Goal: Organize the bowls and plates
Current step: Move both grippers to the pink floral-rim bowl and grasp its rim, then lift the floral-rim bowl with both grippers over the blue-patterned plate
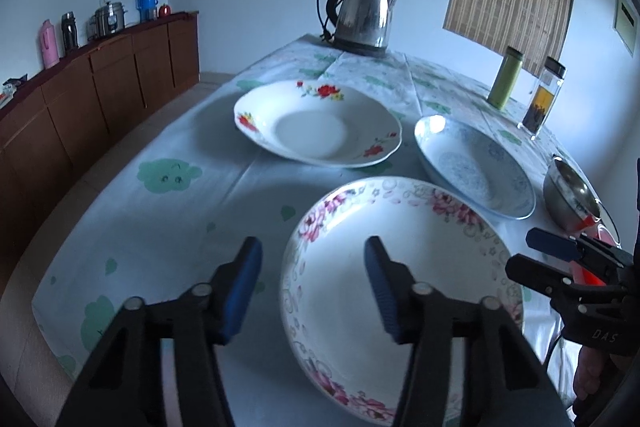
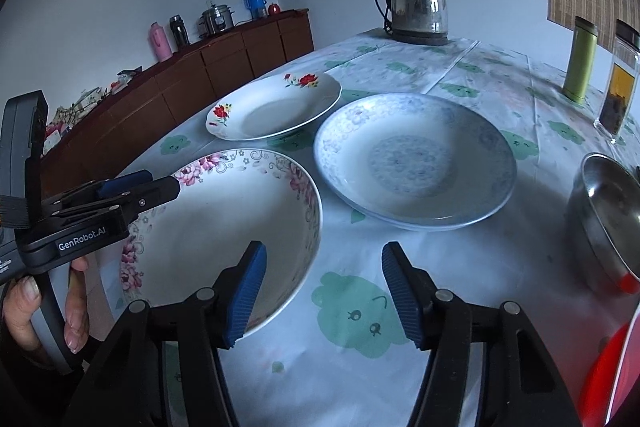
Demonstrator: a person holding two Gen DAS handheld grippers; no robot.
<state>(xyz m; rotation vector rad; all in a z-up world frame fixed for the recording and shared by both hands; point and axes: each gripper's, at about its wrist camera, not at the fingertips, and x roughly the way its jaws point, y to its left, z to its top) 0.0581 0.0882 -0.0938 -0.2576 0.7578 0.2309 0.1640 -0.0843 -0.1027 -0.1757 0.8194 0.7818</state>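
Note:
Three dishes and a bowl lie on the clothed table. A pink-flowered deep plate (image 1: pixel 400 287) (image 2: pixel 224 227) is nearest. A red-flowered plate (image 1: pixel 316 123) (image 2: pixel 276 107) lies beyond it. A blue-patterned plate (image 1: pixel 476 167) (image 2: pixel 416 163) lies to the right. A steel bowl (image 1: pixel 570 199) (image 2: pixel 604 215) sits at the far right. My left gripper (image 1: pixel 312 287) is open and empty, straddling the pink plate's left rim. My right gripper (image 2: pixel 324 291) is open and empty, over the cloth just right of that plate. Each gripper shows in the other's view (image 1: pixel 540 255) (image 2: pixel 140 187).
A steel kettle (image 1: pixel 360 15) (image 2: pixel 418 3) stands at the table's far end. A green flask (image 1: pixel 506 79) (image 2: pixel 580 61) and a glass jar (image 1: pixel 542 99) (image 2: pixel 618 83) stand along the right edge. A wooden sideboard (image 1: pixel 80 107) runs along the left wall. Something red (image 2: pixel 604 367) is at lower right.

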